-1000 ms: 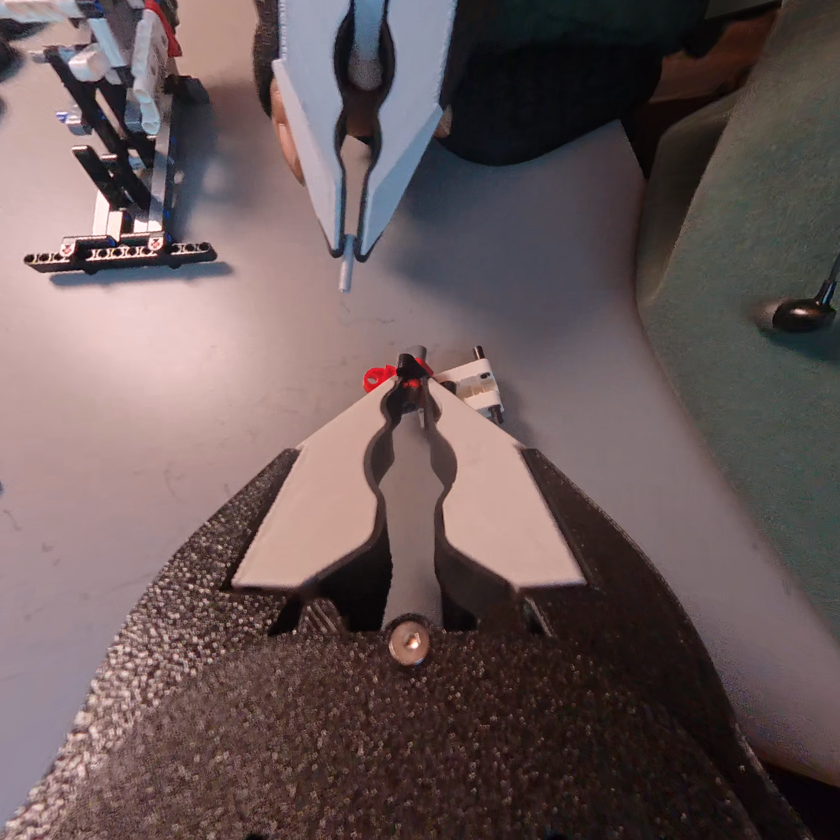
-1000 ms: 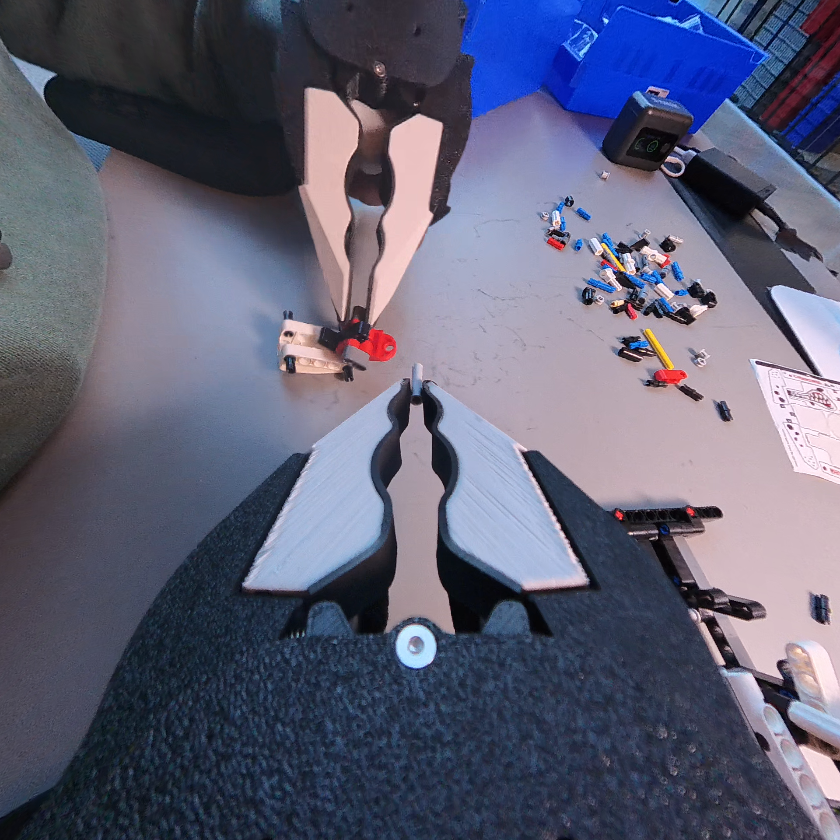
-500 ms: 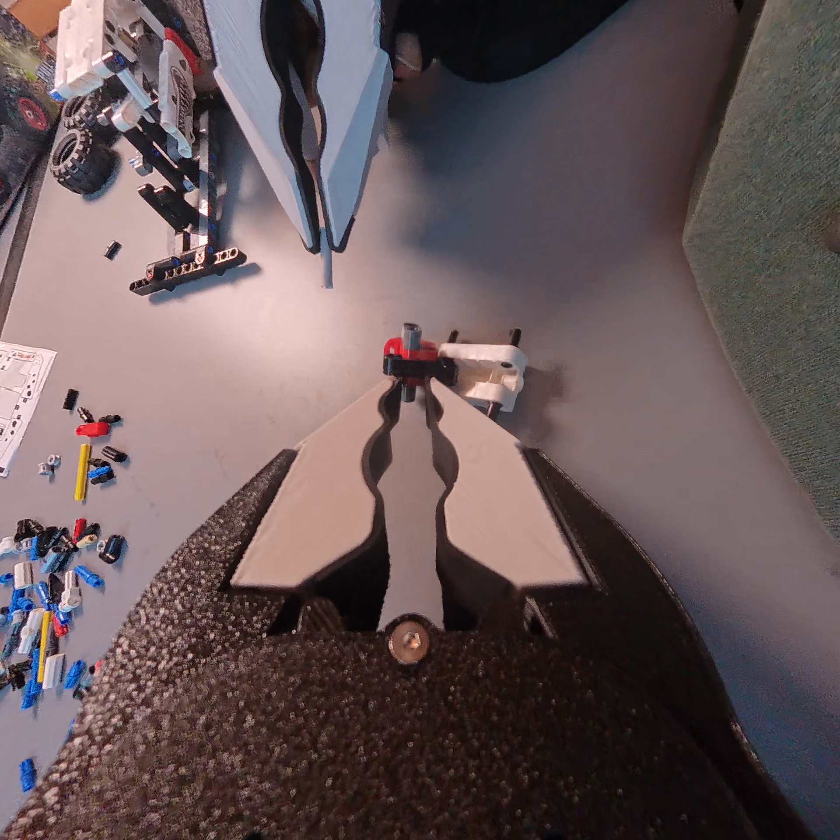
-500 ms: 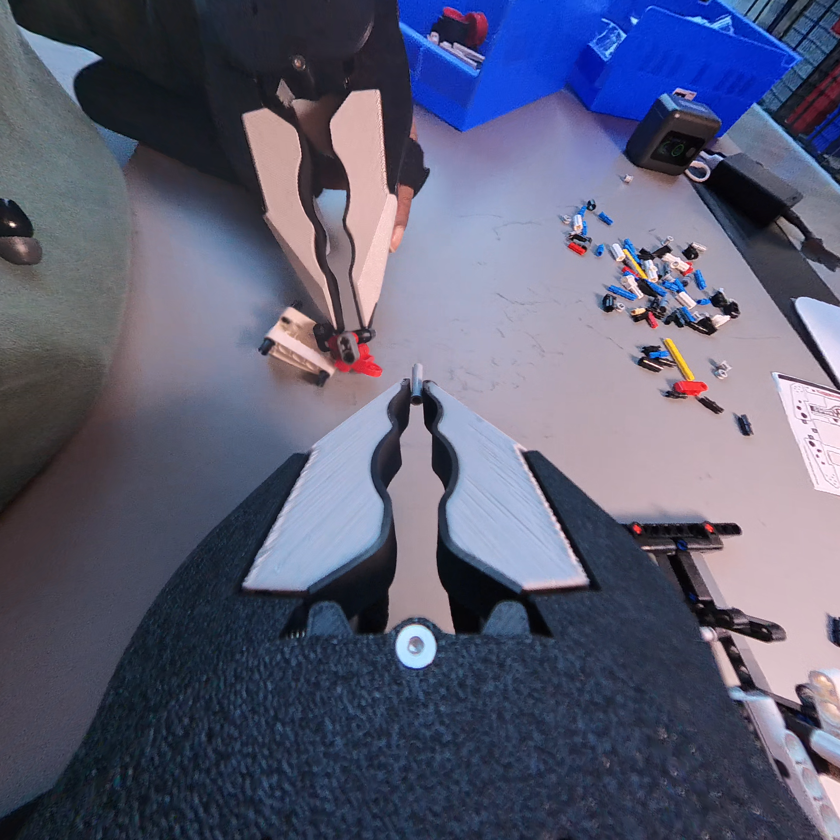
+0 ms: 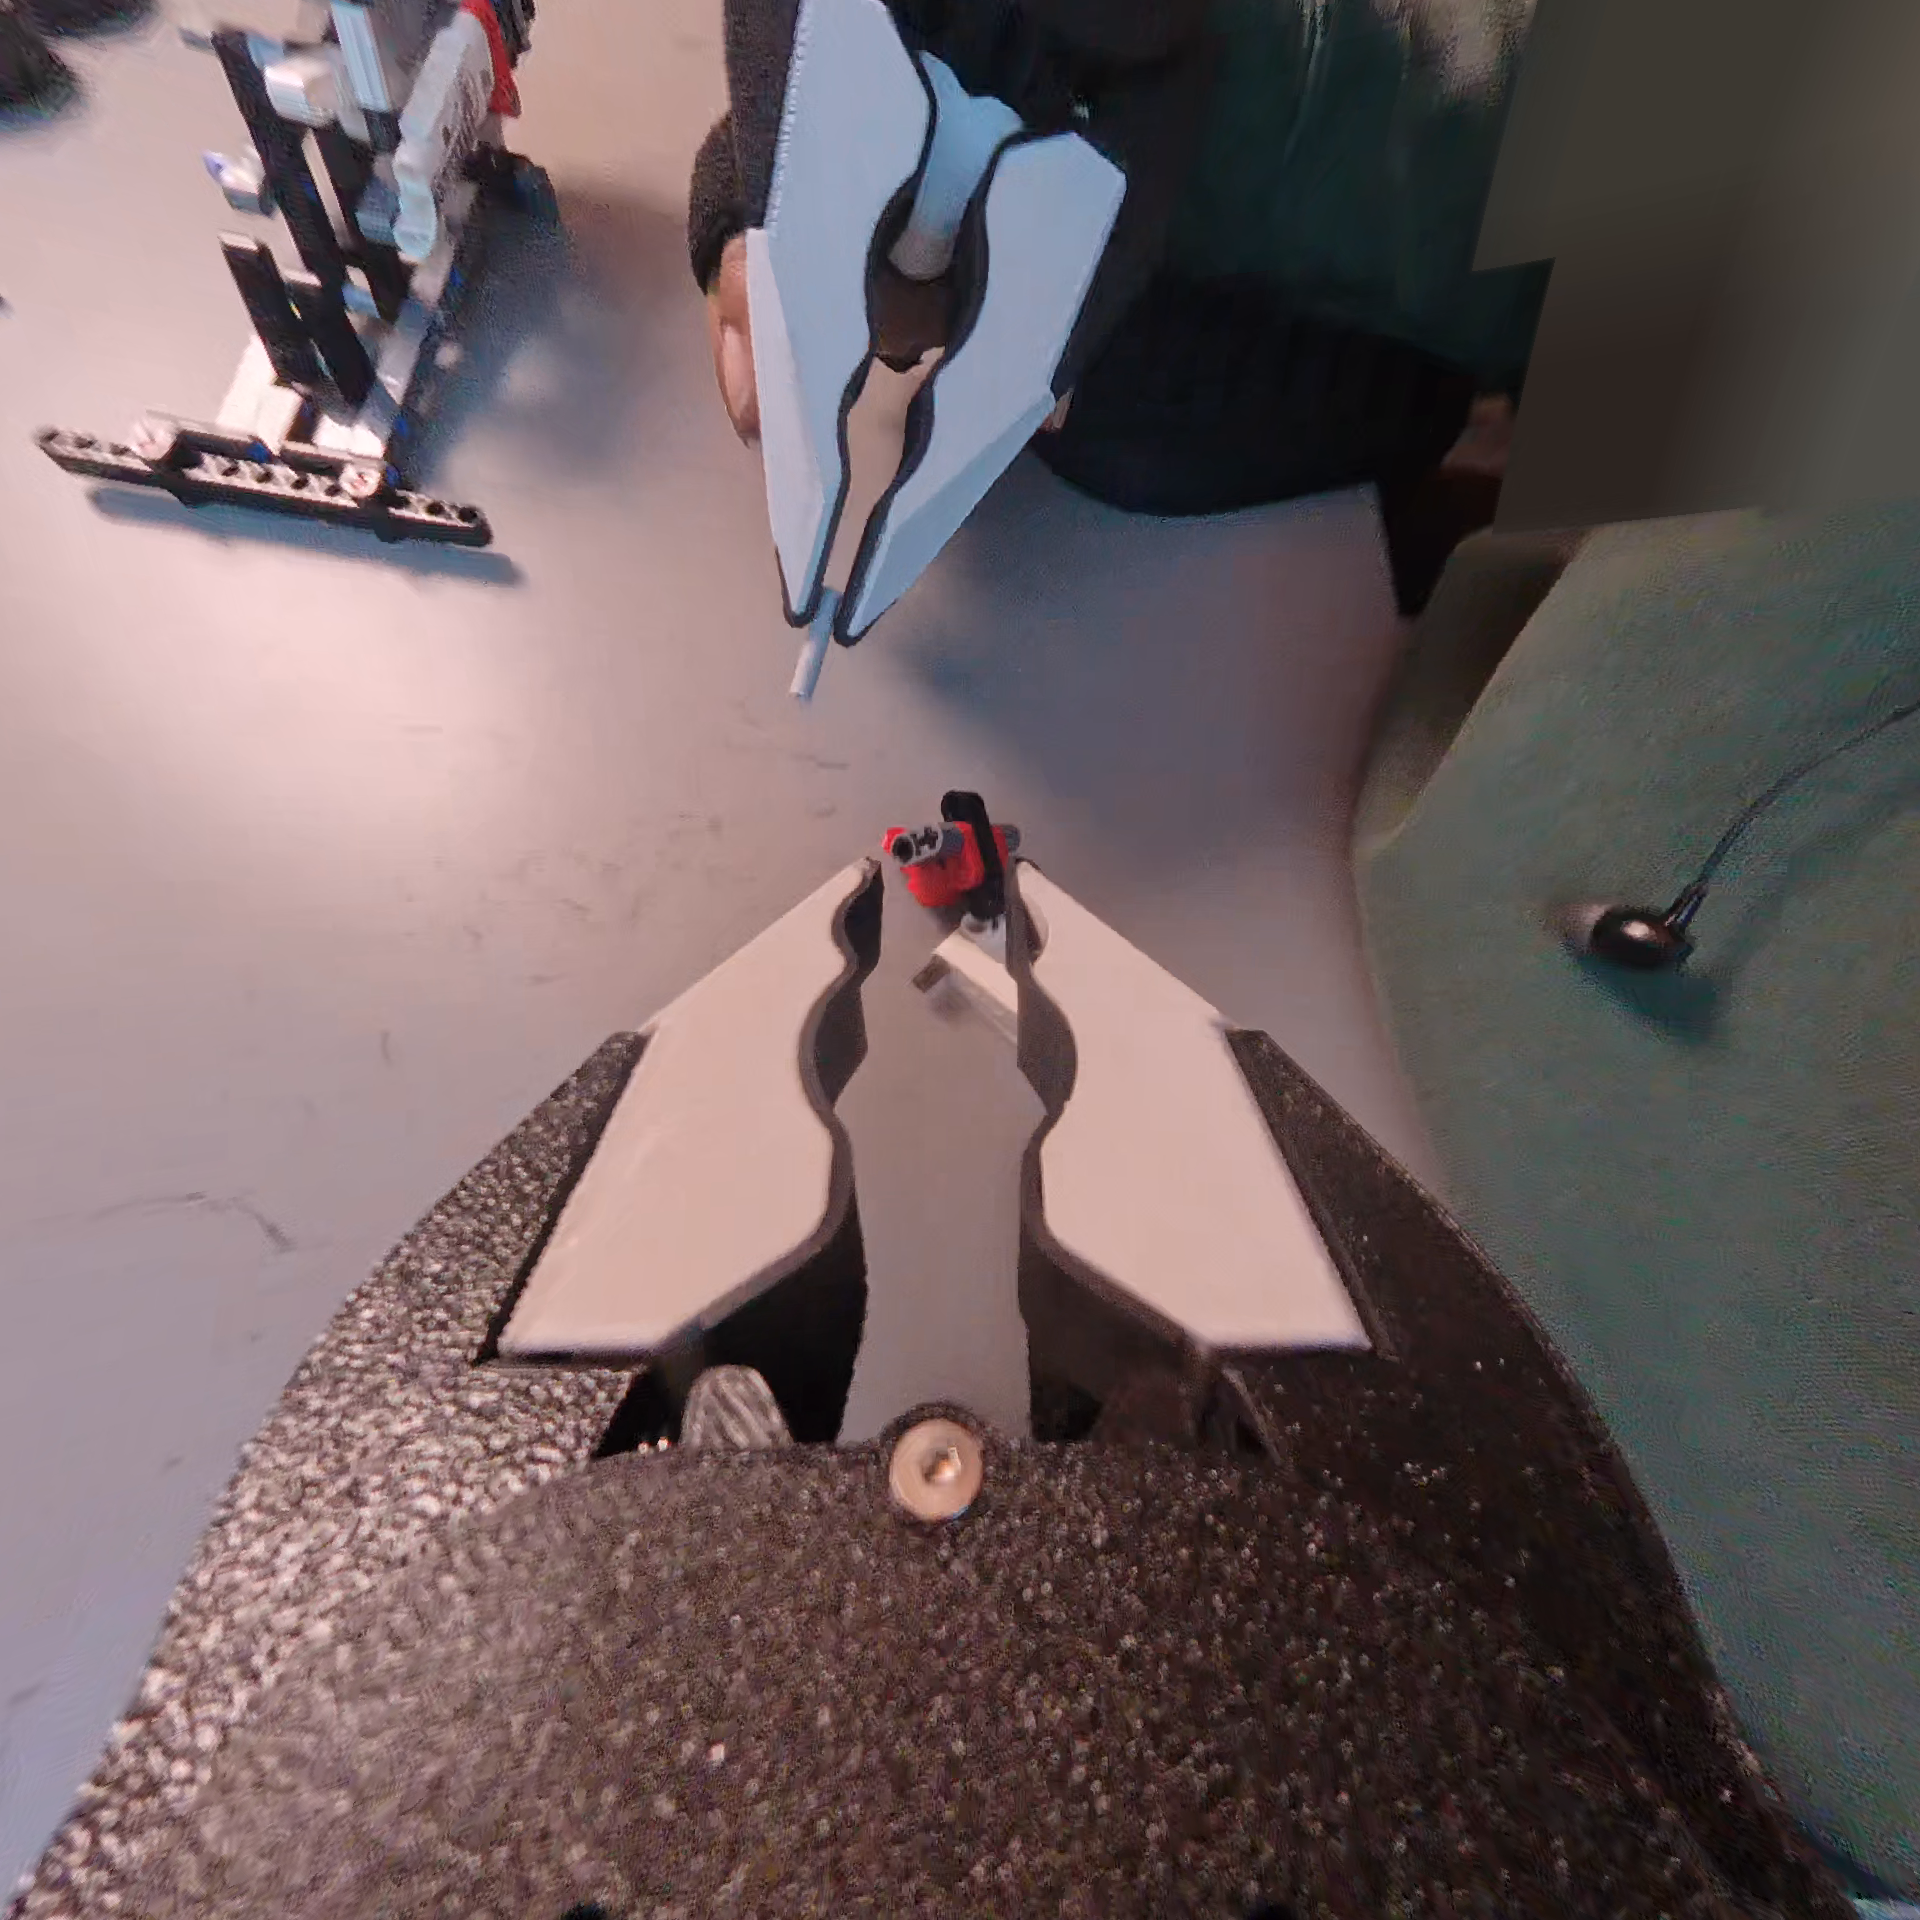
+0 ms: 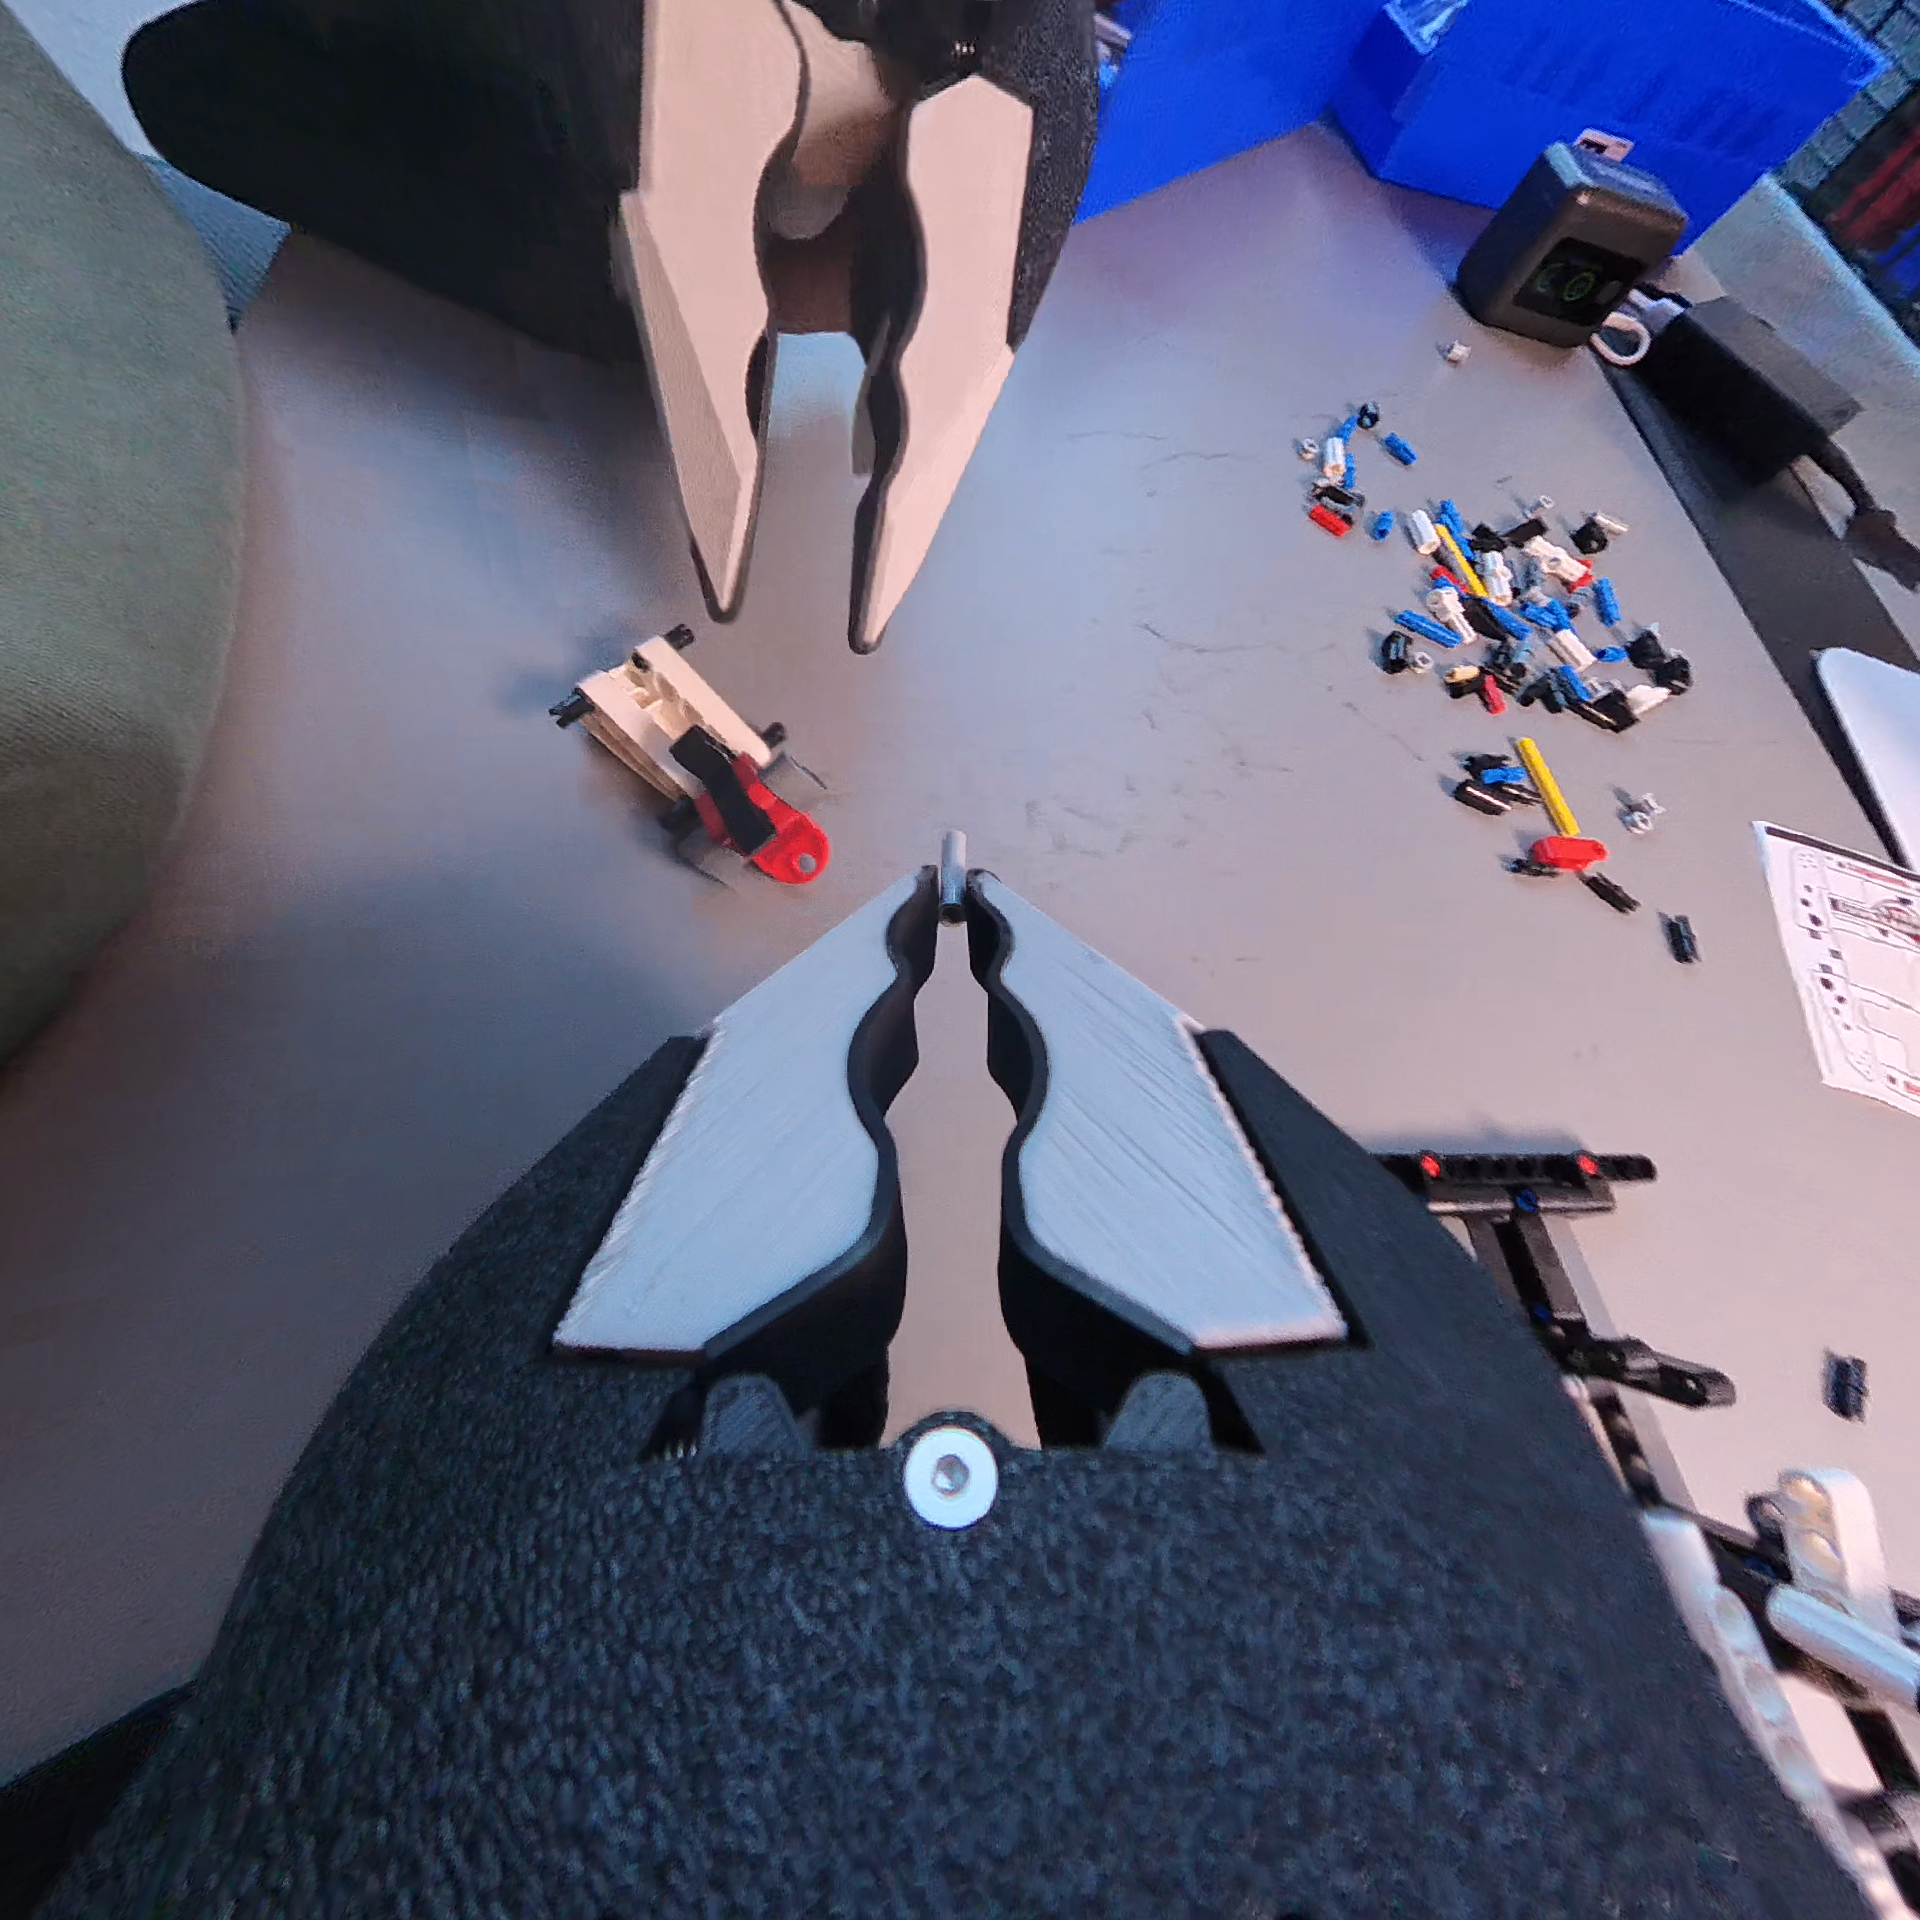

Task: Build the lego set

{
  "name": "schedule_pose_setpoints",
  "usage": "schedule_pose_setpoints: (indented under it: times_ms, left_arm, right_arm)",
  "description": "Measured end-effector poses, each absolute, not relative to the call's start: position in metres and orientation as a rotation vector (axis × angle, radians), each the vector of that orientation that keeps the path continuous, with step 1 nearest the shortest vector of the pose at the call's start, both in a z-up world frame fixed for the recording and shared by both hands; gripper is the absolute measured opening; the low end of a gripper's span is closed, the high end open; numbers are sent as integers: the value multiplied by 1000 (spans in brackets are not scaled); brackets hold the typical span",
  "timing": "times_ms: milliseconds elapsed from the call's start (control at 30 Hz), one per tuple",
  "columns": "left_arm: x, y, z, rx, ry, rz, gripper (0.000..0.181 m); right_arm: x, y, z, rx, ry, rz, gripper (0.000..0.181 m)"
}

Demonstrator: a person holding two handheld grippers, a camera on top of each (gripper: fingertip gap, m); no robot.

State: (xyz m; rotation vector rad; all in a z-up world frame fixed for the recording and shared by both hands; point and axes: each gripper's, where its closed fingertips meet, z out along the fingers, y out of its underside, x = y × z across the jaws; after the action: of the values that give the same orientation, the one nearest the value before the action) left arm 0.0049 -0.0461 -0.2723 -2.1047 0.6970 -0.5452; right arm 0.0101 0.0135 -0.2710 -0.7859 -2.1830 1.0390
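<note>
Nothing in my two views carries writing I can read. The printed instruction sheet (image 6: 1849, 977) to the right of the loose pile of pieces (image 6: 1507, 613) shows only small diagrams and marks too fine to make out. The small black device (image 6: 1569, 249) beyond that pile has a greenish lit face with no legible figure on it.

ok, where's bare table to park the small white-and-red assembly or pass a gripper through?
Bare table runs between the small assembly and the loose parts pile. More free room lies left of the left gripper, below the black-and-white frame. The parts pile and the frame's corner are crowded. The right gripper holds a grey pin.
</note>
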Motion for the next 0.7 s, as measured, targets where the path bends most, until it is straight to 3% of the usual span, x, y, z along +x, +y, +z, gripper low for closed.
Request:
schedule_pose_setpoints:
  times_ms: [167,300,500,600,700]
  left_arm:
    - [17,-32,-275,-2332,518,-1097,38]
    - [25,-26,-295,-2537,597,-1122,48]
    - [26,-31,-304,-2656,789,-946,37]
    - [32,-40,-306,-2622,836,-955,24]
    - [33,-42,-305,-2524,798,-963,24]
  right_arm:
    - [8,37,-270,-847,-2131,987,5]
    - [9,49,-271,-877,-2109,958,5]
    - [10,54,-271,-878,-2105,940,5]
    - [11,53,-269,-867,-2103,943,5]
    - [11,52,-268,-857,-2103,942,5]
